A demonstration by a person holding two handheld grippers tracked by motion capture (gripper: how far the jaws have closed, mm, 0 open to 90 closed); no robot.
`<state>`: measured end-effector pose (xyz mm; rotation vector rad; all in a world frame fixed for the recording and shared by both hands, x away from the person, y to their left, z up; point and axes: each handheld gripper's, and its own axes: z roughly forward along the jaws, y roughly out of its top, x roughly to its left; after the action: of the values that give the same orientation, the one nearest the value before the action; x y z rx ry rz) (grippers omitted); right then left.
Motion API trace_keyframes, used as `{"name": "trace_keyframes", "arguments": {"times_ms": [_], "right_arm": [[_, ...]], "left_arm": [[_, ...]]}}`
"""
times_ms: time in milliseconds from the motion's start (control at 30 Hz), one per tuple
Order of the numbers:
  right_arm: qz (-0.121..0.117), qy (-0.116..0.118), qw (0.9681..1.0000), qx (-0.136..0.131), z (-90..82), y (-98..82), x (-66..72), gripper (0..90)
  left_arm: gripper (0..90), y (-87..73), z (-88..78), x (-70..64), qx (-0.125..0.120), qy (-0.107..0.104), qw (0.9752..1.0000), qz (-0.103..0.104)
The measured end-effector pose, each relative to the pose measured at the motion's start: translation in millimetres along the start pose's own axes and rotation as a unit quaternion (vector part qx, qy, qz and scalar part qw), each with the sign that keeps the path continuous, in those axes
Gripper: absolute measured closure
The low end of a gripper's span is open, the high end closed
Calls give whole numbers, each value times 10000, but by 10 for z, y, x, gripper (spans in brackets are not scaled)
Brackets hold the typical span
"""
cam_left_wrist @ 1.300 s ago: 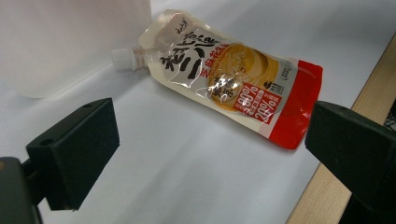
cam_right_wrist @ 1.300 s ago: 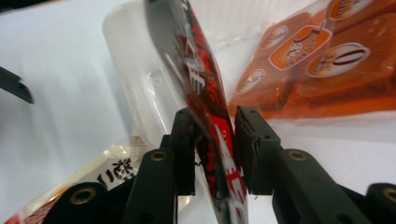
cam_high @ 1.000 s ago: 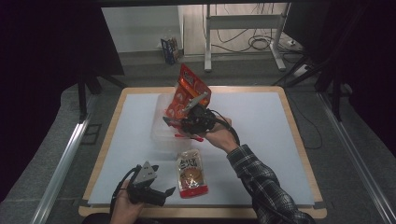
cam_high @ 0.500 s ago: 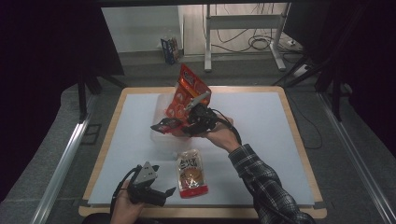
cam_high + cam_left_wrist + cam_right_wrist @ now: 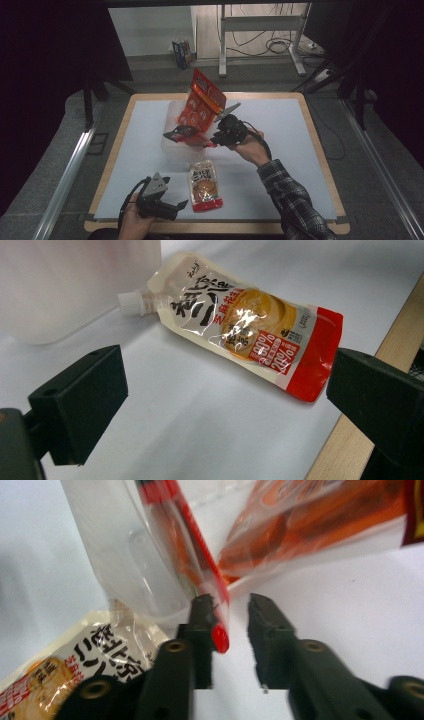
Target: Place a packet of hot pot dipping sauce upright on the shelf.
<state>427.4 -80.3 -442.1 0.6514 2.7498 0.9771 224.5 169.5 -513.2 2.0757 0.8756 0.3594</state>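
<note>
The white-topped table (image 5: pixel 150 125) with its wooden rim carried the lot, and on it, left of centre and toward the far side, sat one clear plastic tub (image 5: pixel 172 142). Two packets were in play: a big orange snack bag (image 5: pixel 202 102) stood propped in the tub, long axis slanting up and away to the far side, and a thin red-edged packet (image 5: pixel 192 137) lay lower across the tub's near rim. One spouted pouch (image 5: pixel 204 185) lay flat on the near part of the table, long axis running near to far, its white cap (image 5: pixel 131 302) aimed at the tub in the left gripper view, a detail the high view left too small. Two grippers counted. The right gripper (image 5: pixel 231 615) had just been closing its jaws, and its own view showed what the high view blurred: the red-edged packet's corner sat in the narrow gap against one jaw, the other jaw clear of it. The left gripper (image 5: pixel 177 206) hovered at the near left edge, jaws wide apart, just left of the pouch.
</note>
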Motion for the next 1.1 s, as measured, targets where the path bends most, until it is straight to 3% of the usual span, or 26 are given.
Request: {"name": "trace_keyframes", "arguments": {"times_ms": [167, 533, 733, 1100], "right_arm": [[-157, -23, 9997, 159, 90, 1, 45, 883], [-409, -102, 9990, 178, 283, 218, 212, 884], [-443, -61, 9987, 250, 445, 224, 255, 879], [-48, -57, 9998, -175, 225, 40, 145, 571]], "left_arm": [[30, -1, -5, 5, -16, -2, 10000, -23], [30, -3, -17, 17, -29, 11, 10000, -29], [31, -3, -18, 17, -22, 4, 10000, -42], [36, -7, -11, 28, 75, 48, 9999, -76]]}}
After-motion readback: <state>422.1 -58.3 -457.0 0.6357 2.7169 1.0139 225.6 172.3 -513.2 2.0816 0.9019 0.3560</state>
